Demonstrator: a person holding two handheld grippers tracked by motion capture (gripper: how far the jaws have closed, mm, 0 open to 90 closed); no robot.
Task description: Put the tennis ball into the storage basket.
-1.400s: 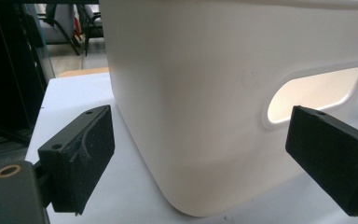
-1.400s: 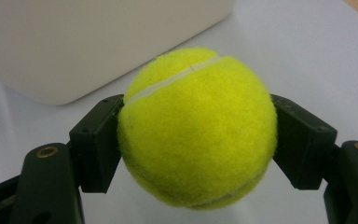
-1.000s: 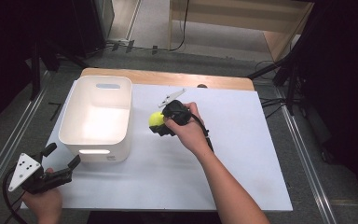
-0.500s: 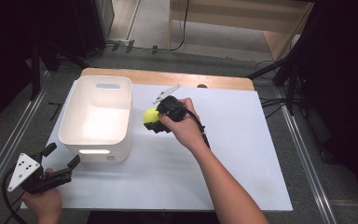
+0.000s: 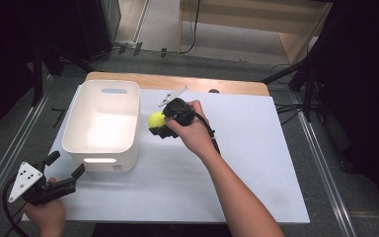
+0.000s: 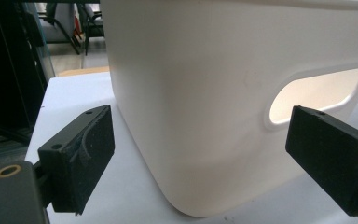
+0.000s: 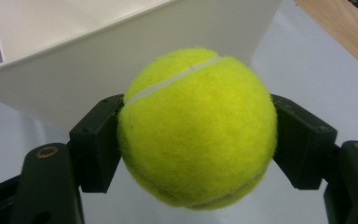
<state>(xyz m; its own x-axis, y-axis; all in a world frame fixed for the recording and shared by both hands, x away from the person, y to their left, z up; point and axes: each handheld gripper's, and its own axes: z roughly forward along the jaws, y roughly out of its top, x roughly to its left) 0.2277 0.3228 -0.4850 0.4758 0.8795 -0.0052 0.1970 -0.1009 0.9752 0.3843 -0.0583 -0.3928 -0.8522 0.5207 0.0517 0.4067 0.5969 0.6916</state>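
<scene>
At the near left corner of the worktop [image 5: 256,163], the left tongs [image 5: 68,175] hang with their jaws spread wide and nothing between them, pointed at the near wall of the white tub [image 5: 101,160]. From the left gripper view, that wall with its handle slot [image 6: 314,91] sits just beyond the open pads [image 6: 81,158]; they do not touch it.

Farther in, toward the middle, the right tongs [image 5: 157,123] are clamped on a yellow tennis ball [image 5: 155,120], one pad on each side, as the right gripper view makes plain [image 7: 198,128]. The ball is held up off the white sheet, just to the right of the tub's right wall and about level with its rim, not yet over the opening.

Beyond that, the tub's inside looks empty. By my reckoning the pick-up is done and the carry is nearly finished: what's left is a short move leftward over the rim, then letting go so the ball drops in.
</scene>
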